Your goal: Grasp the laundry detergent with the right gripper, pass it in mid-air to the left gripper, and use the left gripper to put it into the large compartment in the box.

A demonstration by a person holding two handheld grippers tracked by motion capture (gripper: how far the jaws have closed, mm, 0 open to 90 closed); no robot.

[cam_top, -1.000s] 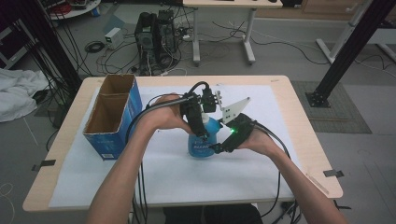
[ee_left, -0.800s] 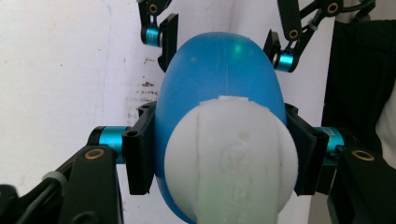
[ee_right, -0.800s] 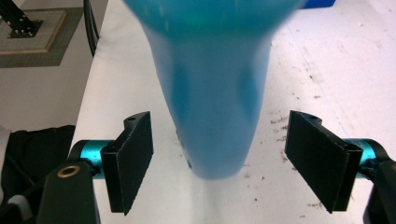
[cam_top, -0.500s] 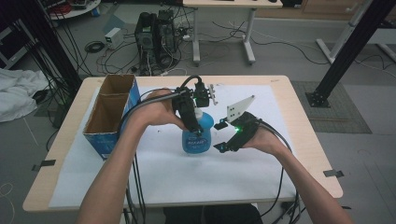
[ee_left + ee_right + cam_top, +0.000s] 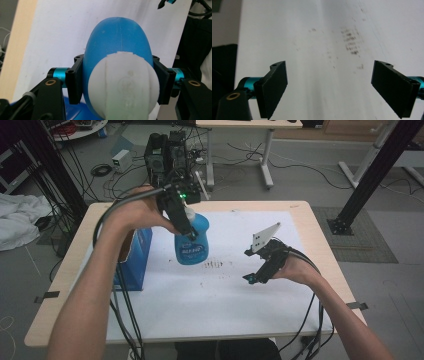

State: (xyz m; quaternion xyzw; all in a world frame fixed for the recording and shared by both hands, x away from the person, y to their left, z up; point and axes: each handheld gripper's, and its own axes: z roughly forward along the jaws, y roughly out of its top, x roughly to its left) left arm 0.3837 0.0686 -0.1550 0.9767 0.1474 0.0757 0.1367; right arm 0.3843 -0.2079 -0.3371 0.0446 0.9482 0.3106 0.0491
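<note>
Currently left gripper (image 5: 189, 231) is clamped on the blue spray bottle (image 5: 192, 243), pads pinching both sides just below its white cap (image 5: 124, 83), bottle hanging off the table (image 5: 320, 240) above the white sheet (image 5: 220, 290). Blue cardboard box (image 5: 134, 260) sits just left of and below that gripper. Faint dark smudges (image 5: 214, 265) on the sheet lie between the two grippers. Right gripper (image 5: 256, 276) is well apart from the bottle, its jaws just opened wide, nothing between them, pointing down at the sheet.
</note>
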